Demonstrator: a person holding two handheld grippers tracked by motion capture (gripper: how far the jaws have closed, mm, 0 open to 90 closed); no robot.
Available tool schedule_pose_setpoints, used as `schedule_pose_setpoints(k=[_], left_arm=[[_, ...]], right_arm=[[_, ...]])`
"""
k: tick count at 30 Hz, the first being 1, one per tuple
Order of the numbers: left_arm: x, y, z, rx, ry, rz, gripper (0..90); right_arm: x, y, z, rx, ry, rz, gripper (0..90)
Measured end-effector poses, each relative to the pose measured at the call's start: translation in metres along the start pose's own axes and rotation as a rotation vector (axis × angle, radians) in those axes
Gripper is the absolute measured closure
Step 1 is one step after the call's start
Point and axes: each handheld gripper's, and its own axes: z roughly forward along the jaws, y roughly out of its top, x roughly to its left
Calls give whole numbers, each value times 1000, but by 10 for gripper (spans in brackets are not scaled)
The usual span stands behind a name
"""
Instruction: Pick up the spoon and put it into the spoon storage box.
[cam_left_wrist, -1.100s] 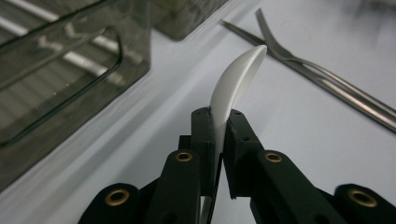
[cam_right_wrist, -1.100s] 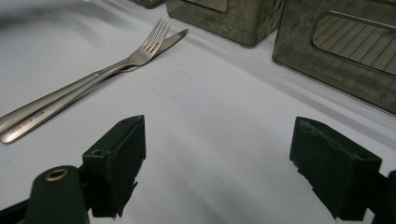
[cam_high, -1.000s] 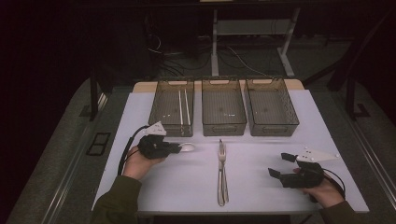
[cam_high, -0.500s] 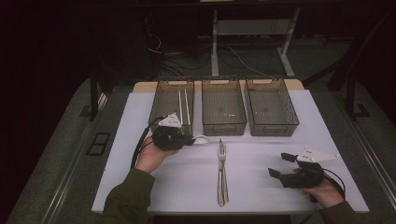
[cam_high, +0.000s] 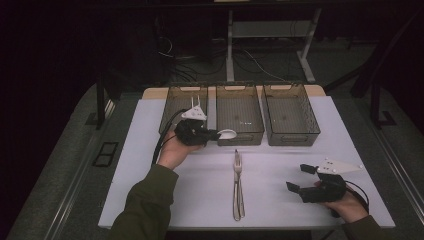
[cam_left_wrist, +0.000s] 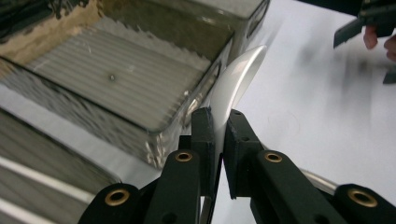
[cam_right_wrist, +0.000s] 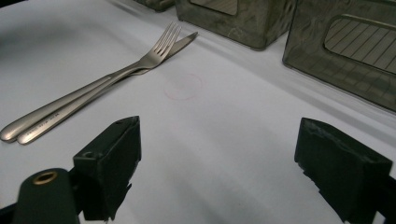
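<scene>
Three clear bins in a row at the far edge of the white table (cam_high: 150, 165). Left bin (cam_high: 172, 107) has thin metal pieces standing or lying in it, can't tell which cutlery. Middle bin (cam_high: 240, 115) and right bin (cam_high: 290, 112): nothing large inside, small specks on the floors only.

Left gripper (cam_high: 212, 134) is clamped on a spoon (cam_high: 226, 133). In the left gripper view the pads pinch the spoon (cam_left_wrist: 236, 86) edge-on near the neck, with the bowl sticking out past the tips and the handle running back under the jaws. The spoon is held off the table, bowl just at the near left corner of the middle bin.

Right gripper (cam_high: 301, 178) rests low at the near right of the table, jaws wide, having just opened a bit further, nothing between them. A fork (cam_right_wrist: 140, 60) and knife (cam_right_wrist: 180, 43) lie side by side mid-table, well apart from it.
</scene>
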Motion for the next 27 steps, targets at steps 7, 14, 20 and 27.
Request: schedule_pose_setpoints(k=[7, 14, 20, 27], left_arm=[[6, 19, 7, -19, 12, 4, 823], [13, 35, 17, -42, 27, -9, 823], [21, 50, 35, -32, 49, -12, 823], [29, 59, 61, -14, 69, -34, 822]], right_arm=[[3, 2, 3, -12, 11, -5, 85], [4, 3, 9, -7, 27, -3, 18], [5, 2, 11, -6, 32, -5, 19], [4, 1, 10, -4, 32, -2, 19]])
